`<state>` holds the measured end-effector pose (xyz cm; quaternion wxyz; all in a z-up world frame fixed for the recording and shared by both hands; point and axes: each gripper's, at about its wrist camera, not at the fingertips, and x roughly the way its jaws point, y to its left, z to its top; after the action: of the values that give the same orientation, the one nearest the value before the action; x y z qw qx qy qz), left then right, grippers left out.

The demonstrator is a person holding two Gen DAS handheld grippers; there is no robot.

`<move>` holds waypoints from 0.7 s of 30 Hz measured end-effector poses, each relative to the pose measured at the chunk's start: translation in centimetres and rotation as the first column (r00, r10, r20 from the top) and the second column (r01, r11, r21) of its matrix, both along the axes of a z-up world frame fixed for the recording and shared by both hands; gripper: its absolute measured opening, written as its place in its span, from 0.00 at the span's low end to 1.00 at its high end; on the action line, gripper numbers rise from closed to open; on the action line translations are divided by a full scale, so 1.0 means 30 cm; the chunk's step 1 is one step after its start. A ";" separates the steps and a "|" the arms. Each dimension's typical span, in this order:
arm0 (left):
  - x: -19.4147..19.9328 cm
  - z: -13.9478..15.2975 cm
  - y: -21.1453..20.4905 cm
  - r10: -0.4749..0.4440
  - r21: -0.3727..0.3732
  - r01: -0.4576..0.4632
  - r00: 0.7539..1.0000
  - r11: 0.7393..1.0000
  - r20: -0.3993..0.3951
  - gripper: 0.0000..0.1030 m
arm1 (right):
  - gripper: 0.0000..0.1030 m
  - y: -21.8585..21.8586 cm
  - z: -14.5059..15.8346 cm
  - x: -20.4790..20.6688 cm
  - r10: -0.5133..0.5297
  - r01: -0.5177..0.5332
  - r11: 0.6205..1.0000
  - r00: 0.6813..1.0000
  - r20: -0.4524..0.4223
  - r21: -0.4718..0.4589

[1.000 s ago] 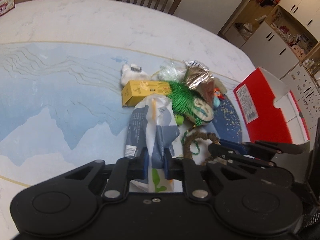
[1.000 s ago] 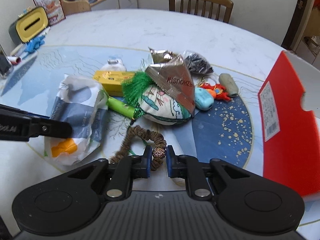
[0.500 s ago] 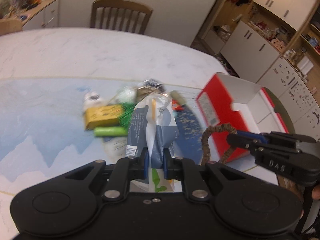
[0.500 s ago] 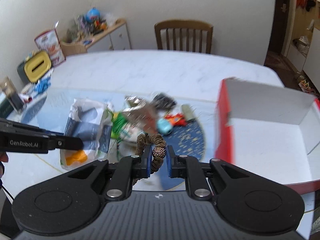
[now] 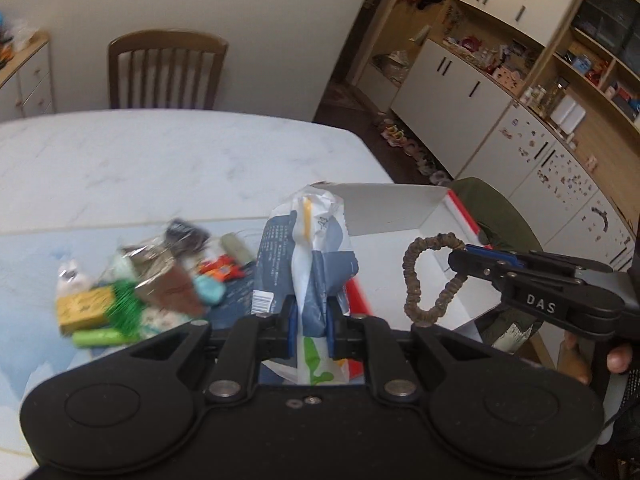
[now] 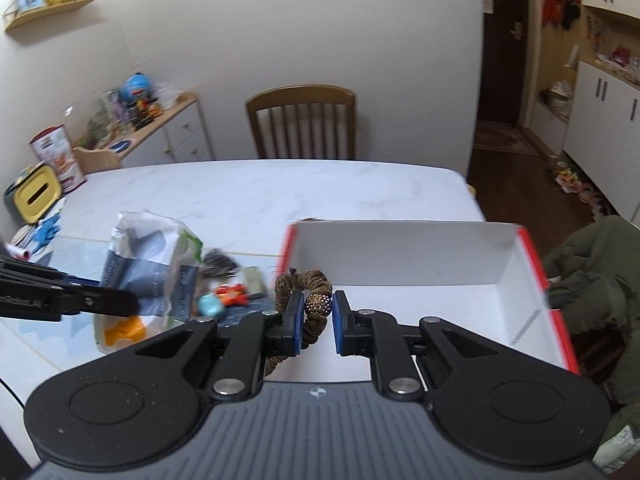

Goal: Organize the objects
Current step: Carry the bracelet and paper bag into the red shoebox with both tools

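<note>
The left tongs (image 5: 308, 326) are closed tight on a crumpled white and blue-grey plastic bag (image 5: 306, 252), pinching it near its lower part so that the bag stands up above the fingers, off the surface (image 5: 160, 160). In the right wrist view the same bag (image 6: 148, 264) hangs at the left with the left tongs' dark fingers reaching in to it.

The right tongs (image 6: 316, 322) hold a brown braided cord bracelet (image 6: 302, 304) by its studded round bead, which sits between the two blue pads; the bead seems to touch the left pad, and whether the right pad presses it I cannot tell. From the left wrist view the bracelet (image 5: 430, 276) dangles as a loop from the tip of the right tongs (image 5: 460, 258), in front of the open red and white box (image 5: 400, 208). The box (image 6: 400, 256) lies at the right side of the surface, its white inside facing up, and the bracelet is held near its near left corner.

Left of the box a blurred heap of small things rests on the blue patterned mat: a yellow carton (image 5: 82, 308), a green tassel (image 5: 124, 308), a lime-green tube (image 5: 98, 337), a foil packet (image 5: 168, 284), a teal toy (image 5: 210, 292) and an orange figure (image 5: 222, 272). A wooden chair (image 6: 302, 120) stands at the far edge.
</note>
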<state>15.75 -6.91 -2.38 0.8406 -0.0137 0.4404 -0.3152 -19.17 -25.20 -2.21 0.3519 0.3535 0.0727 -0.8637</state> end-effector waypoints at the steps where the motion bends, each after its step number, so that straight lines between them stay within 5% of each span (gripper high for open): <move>1: 0.002 0.004 -0.028 -0.004 -0.001 0.004 1.000 1.000 -0.002 0.11 | 0.14 0.018 -0.004 -0.017 -0.010 0.010 1.000 1.000 0.003 0.001; 11: 0.047 -0.003 -0.332 -0.071 0.032 0.072 0.997 0.997 -0.023 0.11 | 0.14 0.168 -0.096 -0.165 -0.094 0.092 0.995 0.995 0.028 0.043; 21: 0.099 -0.134 -0.643 -0.168 0.145 0.171 0.985 0.975 -0.032 0.12 | 0.14 0.244 -0.218 -0.251 -0.129 0.121 0.985 0.990 0.058 0.121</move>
<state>18.73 -26.21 -6.39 0.8048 0.0829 0.4703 -0.3524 -26.68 -17.88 -8.75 0.2780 0.4055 0.0894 -0.8662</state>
